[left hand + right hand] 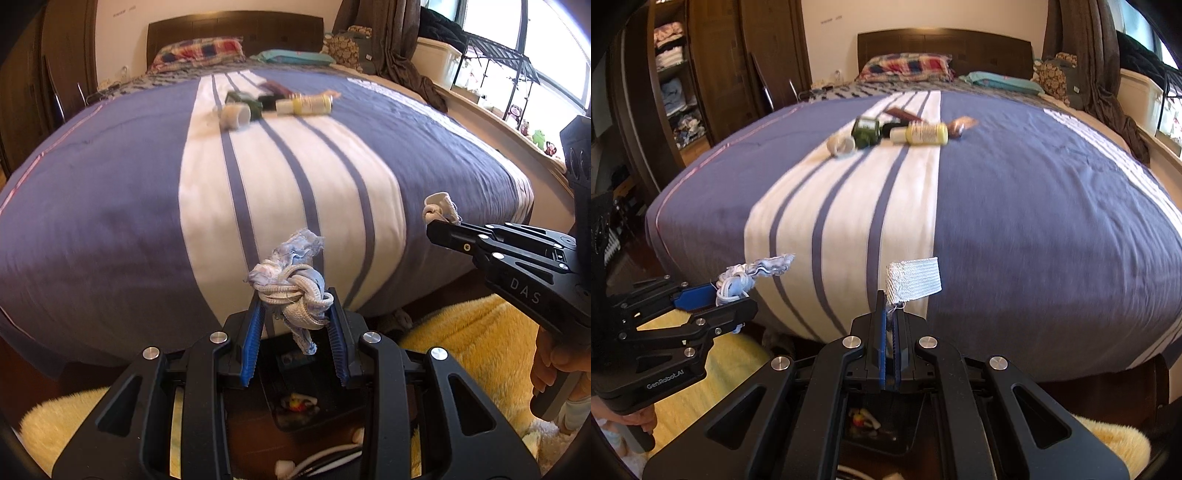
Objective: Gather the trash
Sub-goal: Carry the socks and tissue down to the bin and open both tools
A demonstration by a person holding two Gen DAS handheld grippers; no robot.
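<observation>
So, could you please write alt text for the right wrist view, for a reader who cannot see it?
The right gripper is shut on a white woven strip above a blue-and-white striped bedspread. At left, the left gripper holds a knotted blue-white rag. Farther up the bed lie a yellow bottle and a green bottle.

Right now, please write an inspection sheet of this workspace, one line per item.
Surface: bed cover, blue with white stripes.
Job's things: knotted blue-white rag and flat white cloth strip, both held; black bin on the floor below, some trash inside.
Clutter: yellow bottle, green jar, tape roll lying far up the bed.
Grippers: left gripper shut on the rag; right gripper shut on the strip.
Cables: white cord on the floor.
Surroundings: yellow fluffy rug, wardrobe, window shelf.
</observation>
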